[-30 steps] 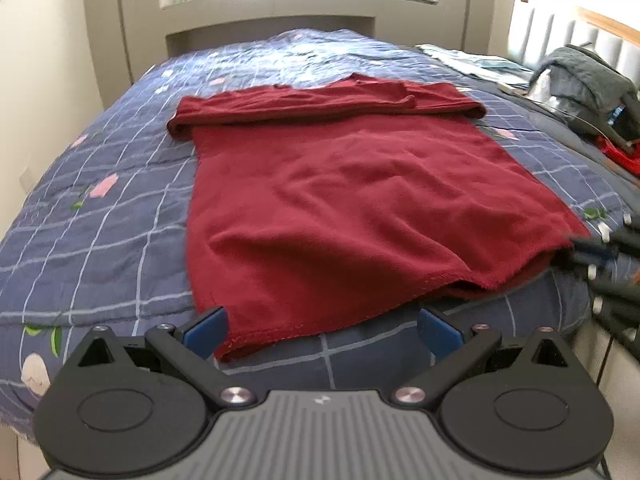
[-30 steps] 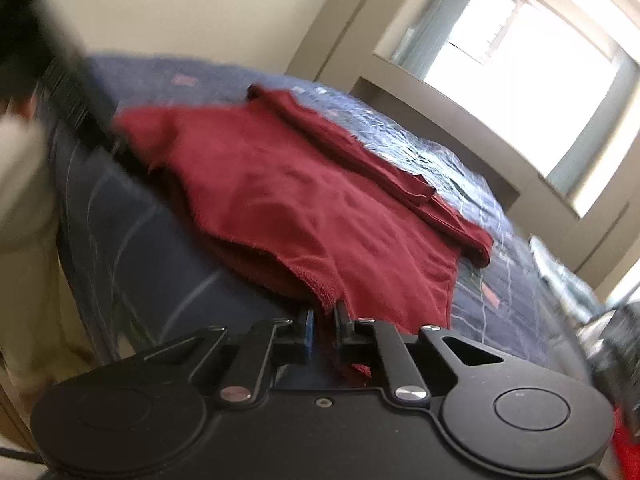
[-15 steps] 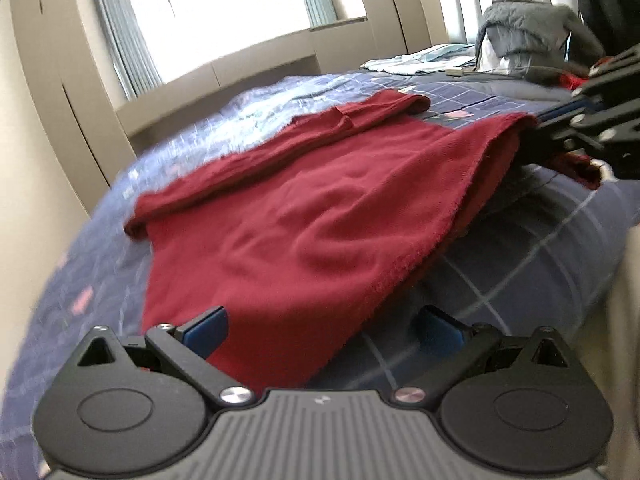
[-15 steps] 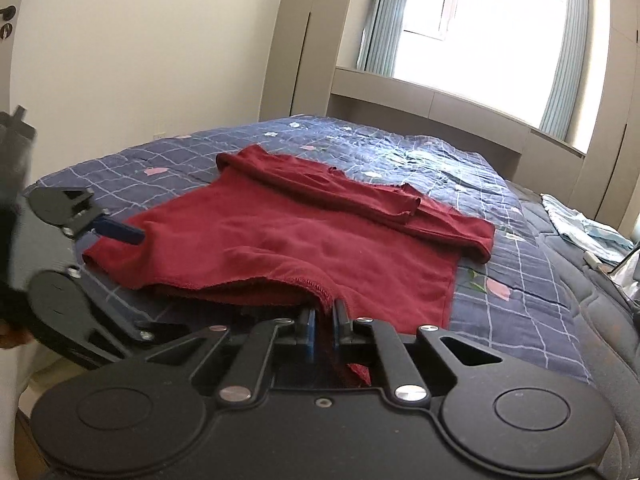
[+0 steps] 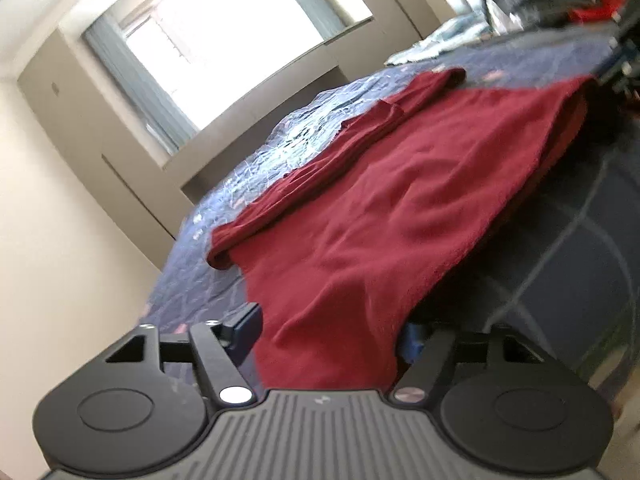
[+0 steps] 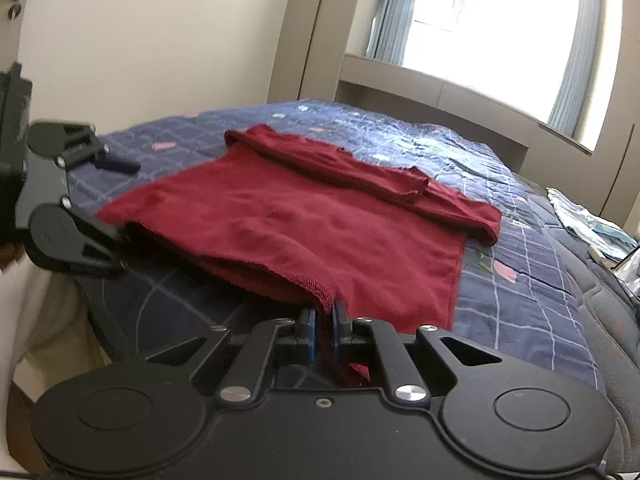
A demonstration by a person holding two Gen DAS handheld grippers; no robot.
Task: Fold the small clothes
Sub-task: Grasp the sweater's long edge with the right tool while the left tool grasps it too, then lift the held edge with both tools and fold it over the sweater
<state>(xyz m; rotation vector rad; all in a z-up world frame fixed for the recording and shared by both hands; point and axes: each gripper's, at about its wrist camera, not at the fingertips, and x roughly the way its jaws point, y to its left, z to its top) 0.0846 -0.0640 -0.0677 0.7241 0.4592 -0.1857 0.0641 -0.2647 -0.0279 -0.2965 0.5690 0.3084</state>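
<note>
Maroon knit garment (image 6: 304, 216) lies flat at the blue quilted bed's (image 6: 520, 296) near edge; your right gripper (image 6: 323, 336) pinches its hem corner, your left gripper (image 5: 332, 328) gapes wide around the other.

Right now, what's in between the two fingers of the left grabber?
The near hem corner of the red shirt lies between the open left gripper's fingers; the left wrist view shows it, not yet pinched.

both tools (image 5: 330, 332) (image 6: 323, 326) are matte black with round discs, silver screws and blue pads (image 5: 247, 323).
</note>
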